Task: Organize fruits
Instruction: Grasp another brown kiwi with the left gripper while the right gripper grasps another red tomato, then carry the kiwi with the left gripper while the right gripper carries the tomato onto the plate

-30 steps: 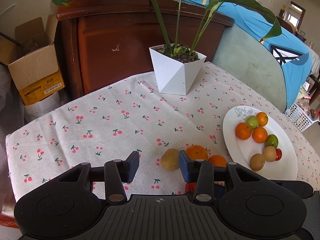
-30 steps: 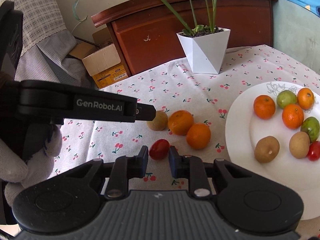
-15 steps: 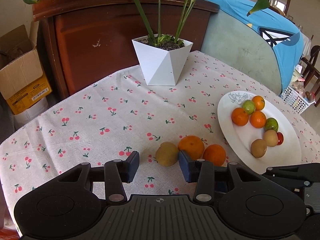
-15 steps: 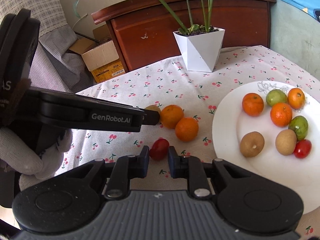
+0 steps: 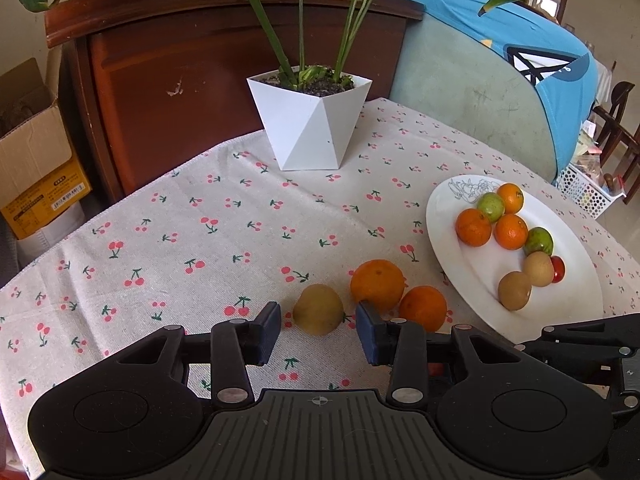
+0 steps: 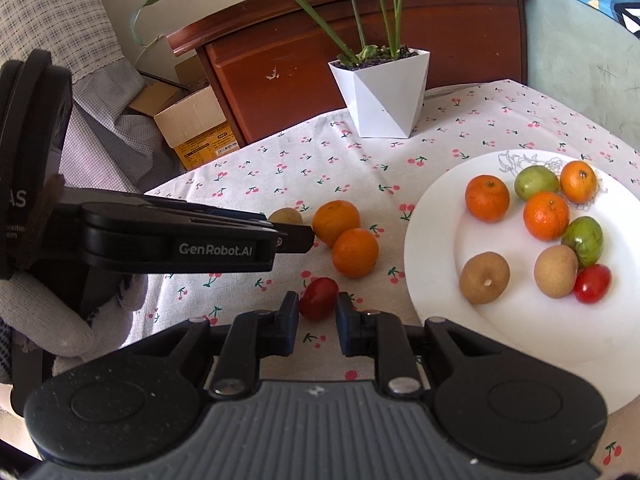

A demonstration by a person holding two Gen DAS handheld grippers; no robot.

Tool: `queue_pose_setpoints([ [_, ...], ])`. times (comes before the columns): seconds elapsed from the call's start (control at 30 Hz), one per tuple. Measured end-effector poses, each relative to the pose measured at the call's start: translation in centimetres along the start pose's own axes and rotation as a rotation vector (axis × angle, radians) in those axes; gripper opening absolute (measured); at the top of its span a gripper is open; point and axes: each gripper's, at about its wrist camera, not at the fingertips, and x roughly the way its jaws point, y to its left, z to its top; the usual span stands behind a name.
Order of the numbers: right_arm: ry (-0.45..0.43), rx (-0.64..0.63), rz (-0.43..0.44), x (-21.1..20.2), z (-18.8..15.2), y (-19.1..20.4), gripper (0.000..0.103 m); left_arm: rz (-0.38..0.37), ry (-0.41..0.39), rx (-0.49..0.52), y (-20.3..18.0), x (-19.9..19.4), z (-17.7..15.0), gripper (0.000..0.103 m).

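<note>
A yellow-brown fruit (image 5: 318,309) lies on the cherry-print cloth just ahead of my open left gripper (image 5: 318,330), between its fingertips without touching. Two oranges (image 5: 378,284) (image 5: 423,307) lie to its right. A small red tomato (image 6: 318,298) lies between the tips of my right gripper (image 6: 318,316), whose jaws are open with a narrow gap. The white plate (image 5: 448,240) at the right holds several oranges, green fruits, brown fruits and a red tomato. In the right wrist view the left gripper (image 6: 296,238) reaches in from the left over the yellow-brown fruit (image 6: 285,216).
A white faceted plant pot (image 5: 310,124) stands at the back of the table. Behind it is a dark wooden cabinet (image 5: 180,72); a cardboard box (image 5: 36,160) sits at the left. A chair with blue cloth (image 5: 500,80) is at the back right.
My left gripper has moved forward and right, so the yellow-brown fruit now sits between its fingertips. My right gripper has crept closer around the red tomato.
</note>
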Motion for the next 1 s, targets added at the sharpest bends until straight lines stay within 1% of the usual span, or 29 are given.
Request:
queue_pose_setpoints([
  [0.03, 0.000, 0.001, 0.001, 0.0, 0.0, 0.0, 0.019, 0.000, -0.002, -0.003, 0.0, 0.0, 0.0, 0.035],
  [0.1, 0.001, 0.006, 0.003, 0.0, 0.0, -0.1, 0.019, -0.011, -0.004, 0.000, 0.0, 0.1, 0.0, 0.028],
  [0.17, 0.003, 0.017, 0.006, 0.0, 0.1, -0.3, 0.019, -0.009, -0.004, 0.014, -0.3, 0.1, 0.0, 0.024],
  [0.33, 0.001, 0.033, 0.004, -0.2, 0.1, -0.6, 0.019, 0.011, -0.005, 0.056, -1.2, -0.3, -0.1, 0.024],
  [0.47, -0.006, 0.059, 0.015, -0.8, 0.2, -1.1, 0.019, 0.017, -0.013, 0.047, -1.4, -0.9, 0.2, 0.024],
  [0.67, -0.033, 0.059, 0.022, -2.0, 0.6, -1.4, 0.019, 0.018, -0.044, 0.025, -1.9, -2.6, 1.0, 0.024],
  [0.83, -0.066, 0.078, 0.017, -3.5, 1.1, -2.3, 0.019, -0.010, -0.086, -0.006, -2.9, -3.8, 1.7, 0.024],
  [1.0, -0.097, 0.094, -0.013, -5.2, 1.3, -3.9, 0.019, -0.035, -0.085, -0.013, -5.0, -3.8, 1.8, 0.024],
])
